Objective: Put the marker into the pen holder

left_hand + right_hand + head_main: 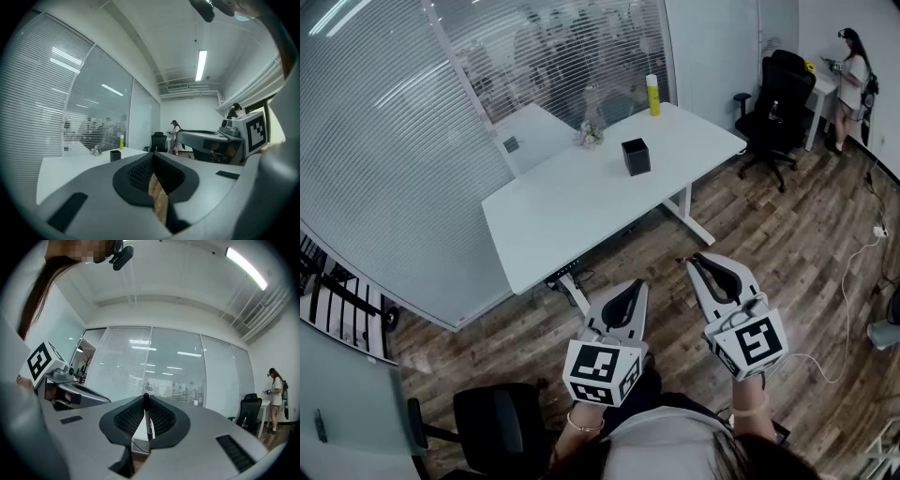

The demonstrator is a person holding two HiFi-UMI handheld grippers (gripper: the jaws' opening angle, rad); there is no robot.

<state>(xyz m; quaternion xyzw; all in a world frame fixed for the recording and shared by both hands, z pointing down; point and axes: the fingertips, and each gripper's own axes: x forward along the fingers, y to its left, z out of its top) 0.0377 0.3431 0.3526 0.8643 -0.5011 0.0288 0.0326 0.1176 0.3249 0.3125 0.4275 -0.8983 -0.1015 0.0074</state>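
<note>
One marker clamped in the right tongs, left tongs closed empty, one pen holder on the table.

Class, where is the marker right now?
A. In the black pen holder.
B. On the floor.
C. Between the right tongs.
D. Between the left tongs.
C: the right gripper view shows the marker clamped between the right tongs, far from the pen holder.
</note>
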